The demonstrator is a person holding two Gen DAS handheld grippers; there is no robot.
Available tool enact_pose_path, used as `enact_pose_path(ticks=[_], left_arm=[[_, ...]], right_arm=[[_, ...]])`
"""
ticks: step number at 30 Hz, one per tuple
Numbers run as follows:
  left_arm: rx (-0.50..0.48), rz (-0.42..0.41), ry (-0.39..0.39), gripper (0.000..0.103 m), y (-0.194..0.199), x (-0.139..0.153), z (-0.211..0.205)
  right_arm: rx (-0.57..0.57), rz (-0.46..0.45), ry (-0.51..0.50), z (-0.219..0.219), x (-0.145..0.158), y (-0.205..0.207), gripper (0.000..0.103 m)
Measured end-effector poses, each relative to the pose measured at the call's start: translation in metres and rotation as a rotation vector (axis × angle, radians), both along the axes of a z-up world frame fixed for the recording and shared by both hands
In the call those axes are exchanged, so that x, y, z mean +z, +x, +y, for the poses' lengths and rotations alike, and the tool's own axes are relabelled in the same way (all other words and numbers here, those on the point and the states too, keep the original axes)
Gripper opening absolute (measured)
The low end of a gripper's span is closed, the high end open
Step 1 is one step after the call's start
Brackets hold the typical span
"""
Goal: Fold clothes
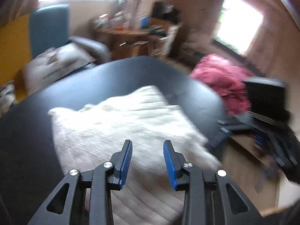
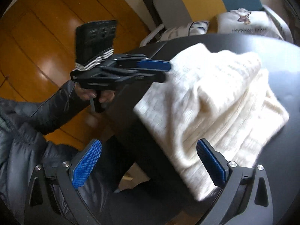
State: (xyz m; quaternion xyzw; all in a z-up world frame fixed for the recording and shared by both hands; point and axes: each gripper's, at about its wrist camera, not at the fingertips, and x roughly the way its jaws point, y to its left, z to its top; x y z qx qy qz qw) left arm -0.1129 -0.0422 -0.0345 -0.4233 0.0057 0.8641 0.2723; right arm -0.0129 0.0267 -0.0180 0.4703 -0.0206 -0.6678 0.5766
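Dark and round-cornered, the table (image 1: 28,131) carries a cream knitted garment (image 1: 121,123) lying bunched in loose layers near its right edge, one corner hanging past the rim; whether these layers are a fold under way or a heap awaiting one cannot be settled. Left tongs (image 1: 147,148) and right tongs (image 2: 150,161) both hover released and empty; grip an edge, not bulk. Pink laundry (image 1: 221,80) lies far right, clear of the work.

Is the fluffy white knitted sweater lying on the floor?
No, the fluffy white knitted sweater lies on the dark round table.
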Motion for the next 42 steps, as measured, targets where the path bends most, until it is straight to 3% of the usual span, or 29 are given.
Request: enact_pose_path(ticks=[2,5,7,8,9,13,17,23,27,31,33,34,39,42], left_arm=[[0.025,-0.005,-0.054,0.033,-0.014,-0.010,0.004],[-0.039,-0.009,-0.097,0.034,-0.017,-0.018,0.028],[-0.076,0.001,-0.218,0.035,-0.016,-0.043,0.056],[-0.067,0.030,-0.230,0.035,-0.015,-0.048,0.063],[-0.057,0.044,-0.215,0.035,-0.013,-0.047,0.065],[-0.047,0.001,-0.012,0.035,-0.012,-0.030,0.044],[-0.059,0.010,0.074,0.035,0.003,-0.016,0.028],[-0.121,0.029,-0.022,0.035,-0.001,0.013,0.037],[-0.257,0.013,-0.063,0.037,-0.016,0.035,0.073],[-0.410,0.001,-0.272,0.037,-0.030,0.024,0.128],[-0.476,0.002,-0.406,0.037,-0.026,0.012,0.150],[-0.505,0.000,-0.463,0.037,-0.023,0.006,0.158],[-0.514,-0.026,-0.551,0.037,-0.013,-0.012,0.162],[-0.473,-0.038,-0.578,0.037,-0.011,-0.016,0.156]], right_arm=[[0.050,-0.027,0.002,-0.013,-0.011,-0.006,0.103],[0.167,-0.097,0.016,-0.033,-0.040,0.001,0.103],[0.219,-0.123,0.016,-0.038,-0.053,0.012,0.103],[0.233,-0.112,0.012,-0.038,-0.057,0.015,0.103],[0.226,-0.096,-0.001,-0.034,-0.057,0.016,0.103],[0.113,-0.111,-0.033,-0.006,-0.044,0.009,0.103],[-0.015,-0.020,0.001,0.019,-0.023,0.017,0.103],[-0.153,0.100,0.147,0.027,-0.013,0.035,0.103],[-0.186,0.109,0.123,0.030,-0.016,0.035,0.103],[-0.225,0.082,0.097,0.036,-0.028,0.031,0.103],[-0.246,0.070,0.083,0.043,-0.034,0.029,0.098],[-0.259,0.069,0.068,0.048,-0.034,0.029,0.088],[-0.273,0.097,0.031,0.062,-0.032,0.031,0.070],[-0.275,0.132,0.043,0.063,-0.035,0.029,0.040]])
